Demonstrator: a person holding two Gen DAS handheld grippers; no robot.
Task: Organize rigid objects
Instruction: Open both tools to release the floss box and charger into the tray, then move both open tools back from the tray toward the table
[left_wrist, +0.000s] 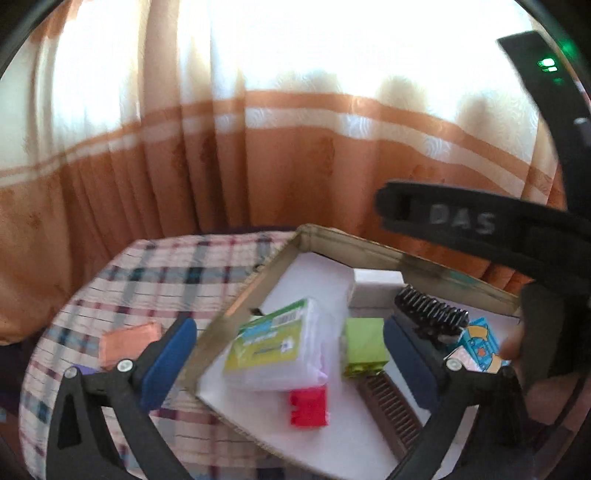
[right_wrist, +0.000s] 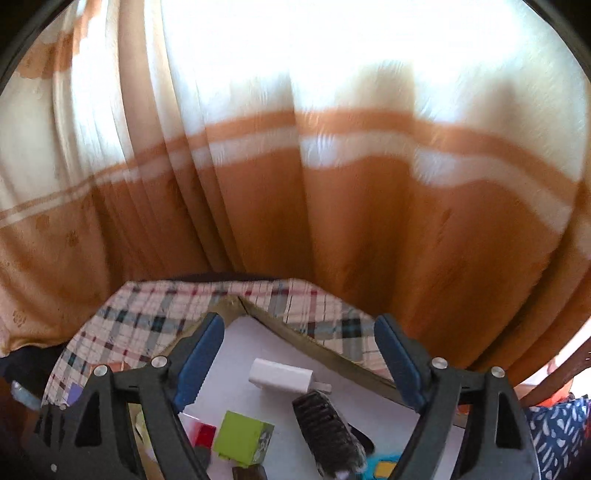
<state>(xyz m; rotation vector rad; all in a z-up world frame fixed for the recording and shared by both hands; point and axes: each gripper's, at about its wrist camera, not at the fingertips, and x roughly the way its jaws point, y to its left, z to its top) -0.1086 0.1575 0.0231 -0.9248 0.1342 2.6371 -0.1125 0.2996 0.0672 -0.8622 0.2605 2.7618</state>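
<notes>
The cardboard box (left_wrist: 255, 291) lies on the surface (left_wrist: 155, 273), which is covered with a checked cloth, and it holds the rigid objects. Inside, on its white bottom, there is a clear plastic case with a green label (left_wrist: 273, 343), a green cube (left_wrist: 364, 345), a red block (left_wrist: 308, 406), a brown comb (left_wrist: 391, 406), a black brush (left_wrist: 428, 314), a white charger (left_wrist: 376, 291) and a blue patterned card (left_wrist: 480, 343). Outside the box, on the cloth to the left, an orange block (left_wrist: 129, 341) lies just beside the left finger of the left claw.

The left claw (left_wrist: 291, 365) points downward at a slant over the near left part of the box. Its fingers are spread wide, one outside the box wall and one over the brush and comb; the pads press on nothing. At the right edge of this view, a dark-gloved hand (left_wrist: 543, 332) carries the other device.

The right claw (right_wrist: 299, 363) also tilts down over the box, from the right side. Its blue-padded fingers (right_wrist: 201, 363) stand apart, with the charger (right_wrist: 280, 376), the brush (right_wrist: 327, 428) and the green cube (right_wrist: 243, 437) seen between and below them, not gripped. Behind the surface hangs an orange and cream curtain (right_wrist: 332, 221). The pictures are a little blurred.
</notes>
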